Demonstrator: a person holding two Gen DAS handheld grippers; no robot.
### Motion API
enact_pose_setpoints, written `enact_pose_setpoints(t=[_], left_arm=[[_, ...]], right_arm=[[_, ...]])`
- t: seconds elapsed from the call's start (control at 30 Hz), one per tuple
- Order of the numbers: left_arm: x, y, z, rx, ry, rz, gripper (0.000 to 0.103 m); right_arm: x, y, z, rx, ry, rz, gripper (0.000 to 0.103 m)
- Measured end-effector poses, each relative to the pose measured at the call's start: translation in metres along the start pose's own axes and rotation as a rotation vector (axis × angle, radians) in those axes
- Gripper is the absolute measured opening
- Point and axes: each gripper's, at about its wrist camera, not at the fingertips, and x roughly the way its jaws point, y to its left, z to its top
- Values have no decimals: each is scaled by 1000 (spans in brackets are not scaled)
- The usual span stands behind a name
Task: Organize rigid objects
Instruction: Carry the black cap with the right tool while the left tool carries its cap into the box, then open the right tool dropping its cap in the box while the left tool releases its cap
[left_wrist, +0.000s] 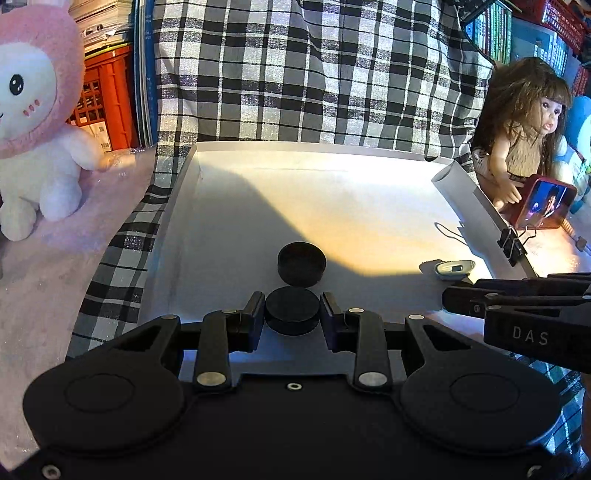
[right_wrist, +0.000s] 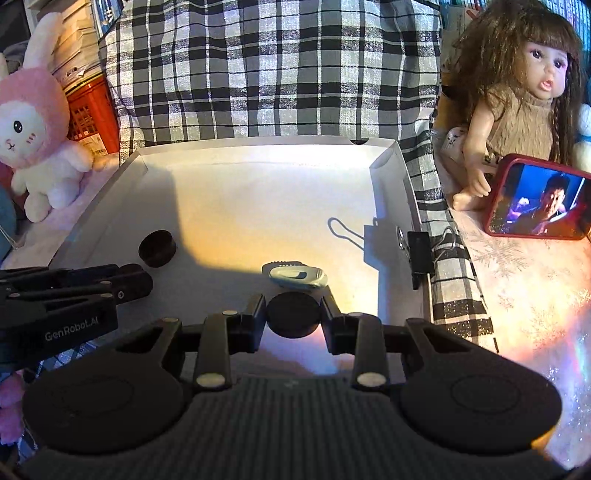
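Note:
My left gripper (left_wrist: 292, 308) is shut on a black round disc (left_wrist: 292, 310) near the front of the white tray (left_wrist: 258, 206). A second black disc (left_wrist: 301, 263) lies on the tray just beyond it, also seen in the right wrist view (right_wrist: 157, 248). My right gripper (right_wrist: 293, 314) is shut on another black disc (right_wrist: 293, 318) over the tray's front right part. A small pale oval object (right_wrist: 295, 276) lies right in front of it; it also shows in the left wrist view (left_wrist: 454, 268). The right gripper shows in the left wrist view (left_wrist: 458, 299) at the right.
A black binder clip (right_wrist: 419, 254) grips the tray's right wall. A checkered cloth (right_wrist: 273, 74) lies under and behind the tray. A doll (right_wrist: 524, 96) with a red-cased phone (right_wrist: 539, 201) sits at the right, a pink plush rabbit (left_wrist: 33, 122) at the left.

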Motion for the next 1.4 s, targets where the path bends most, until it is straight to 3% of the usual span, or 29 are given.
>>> enact_pose_setpoints(t=[1.03, 1.23, 1.27, 1.4], left_arm=[[22, -4, 11, 12, -48, 34, 31], [21, -4, 12, 14, -47, 37, 32], [21, -4, 12, 12, -45, 34, 35], [16, -3, 11, 9, -43, 29, 44]], right_arm=[[23, 2, 19, -17, -10, -48, 38], [24, 1, 18, -18, -18, -48, 43], [23, 1, 18, -18, -21, -50, 52], [21, 2, 16, -26, -32, -56, 57]])
